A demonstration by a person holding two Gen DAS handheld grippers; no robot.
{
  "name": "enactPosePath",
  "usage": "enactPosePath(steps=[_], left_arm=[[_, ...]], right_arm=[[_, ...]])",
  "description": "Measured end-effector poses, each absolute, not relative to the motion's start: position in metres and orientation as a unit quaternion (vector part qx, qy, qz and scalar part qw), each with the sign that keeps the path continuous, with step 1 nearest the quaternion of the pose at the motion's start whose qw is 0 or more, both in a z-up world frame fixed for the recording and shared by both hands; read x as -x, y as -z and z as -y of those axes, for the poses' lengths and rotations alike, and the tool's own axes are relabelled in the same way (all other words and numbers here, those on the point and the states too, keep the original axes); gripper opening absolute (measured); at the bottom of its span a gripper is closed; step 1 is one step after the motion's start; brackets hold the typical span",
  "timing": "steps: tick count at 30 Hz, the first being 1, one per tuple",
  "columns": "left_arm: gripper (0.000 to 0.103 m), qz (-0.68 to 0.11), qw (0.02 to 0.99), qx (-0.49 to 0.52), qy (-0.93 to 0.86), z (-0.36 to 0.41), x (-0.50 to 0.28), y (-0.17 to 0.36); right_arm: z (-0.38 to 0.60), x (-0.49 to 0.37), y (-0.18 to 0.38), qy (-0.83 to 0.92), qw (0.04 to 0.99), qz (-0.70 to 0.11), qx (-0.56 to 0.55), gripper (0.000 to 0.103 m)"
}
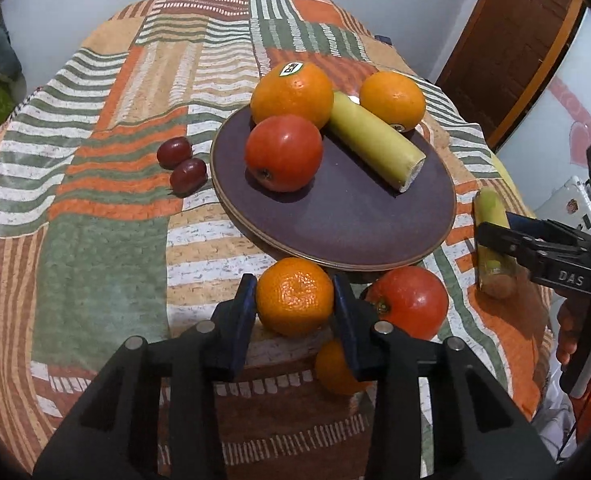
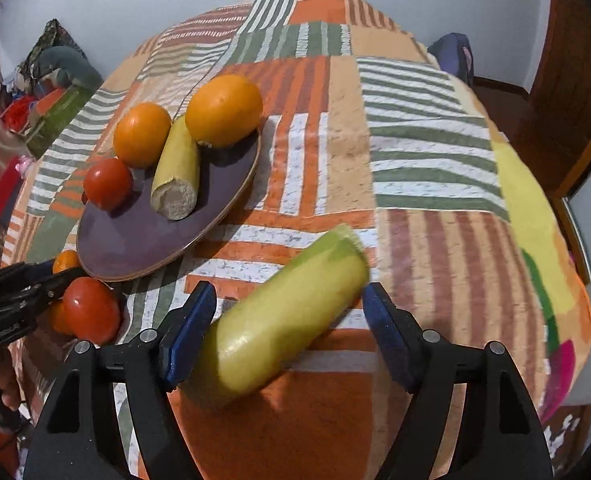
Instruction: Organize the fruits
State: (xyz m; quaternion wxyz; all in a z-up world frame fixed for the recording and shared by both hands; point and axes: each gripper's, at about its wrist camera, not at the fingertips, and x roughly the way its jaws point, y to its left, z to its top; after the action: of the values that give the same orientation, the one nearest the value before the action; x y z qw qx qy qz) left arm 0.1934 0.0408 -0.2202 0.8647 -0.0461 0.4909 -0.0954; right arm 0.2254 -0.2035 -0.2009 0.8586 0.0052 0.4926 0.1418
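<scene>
A dark purple plate (image 1: 335, 224) (image 2: 135, 248) holds two oranges (image 1: 291, 94) (image 1: 392, 100), a red tomato (image 1: 283, 153) and a yellow-green banana piece (image 1: 375, 140). My left gripper (image 1: 294, 300) is shut on a mandarin (image 1: 294, 300) just in front of the plate. Another tomato (image 1: 409, 301) and a second mandarin (image 1: 335, 368) lie beside it. My right gripper (image 2: 289, 320) is open, its jaws on either side of a second banana piece (image 2: 283, 316) lying on the cloth; the left pad (image 2: 191, 328) is close to it.
Two red grapes (image 1: 174, 152) (image 1: 188, 175) lie on the patterned cloth (image 1: 107, 240) left of the plate. The table edge drops off at the right, with a wooden door (image 1: 527, 40) behind. Clutter sits at far left (image 2: 47, 92).
</scene>
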Motion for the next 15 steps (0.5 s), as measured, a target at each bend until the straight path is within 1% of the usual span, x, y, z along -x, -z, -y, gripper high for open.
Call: enactPosePath(steps=[4, 9, 10, 14, 15], left_arm=[[0.038, -0.479, 0.872, 0.049, 0.085, -0.047, -0.193, 0.213], [0.038, -0.462, 0.882, 0.052, 0.075, -0.053, -0.188, 0.200], [0.038, -0.459, 0.884, 0.051, 0.075, -0.053, -0.187, 0.197], [0.038, -0.447, 0.890, 0.048, 0.073, -0.052, -0.183, 0.189], [0.038, -0.445, 0.891, 0.049, 0.073, -0.052, -0.182, 0.187]], right_arm=[[0.199, -0.225, 0.207, -0.142, 0.855, -0.499, 0.001, 0.086], [0.199, -0.226, 0.210, -0.157, 0.846, -0.510, 0.002, 0.085], [0.200, -0.227, 0.209, -0.160, 0.845, -0.511, 0.003, 0.084], [0.206, -0.224, 0.204, -0.181, 0.840, -0.511, 0.003, 0.067], [0.207, -0.222, 0.203, -0.185, 0.840, -0.509, 0.008, 0.064]])
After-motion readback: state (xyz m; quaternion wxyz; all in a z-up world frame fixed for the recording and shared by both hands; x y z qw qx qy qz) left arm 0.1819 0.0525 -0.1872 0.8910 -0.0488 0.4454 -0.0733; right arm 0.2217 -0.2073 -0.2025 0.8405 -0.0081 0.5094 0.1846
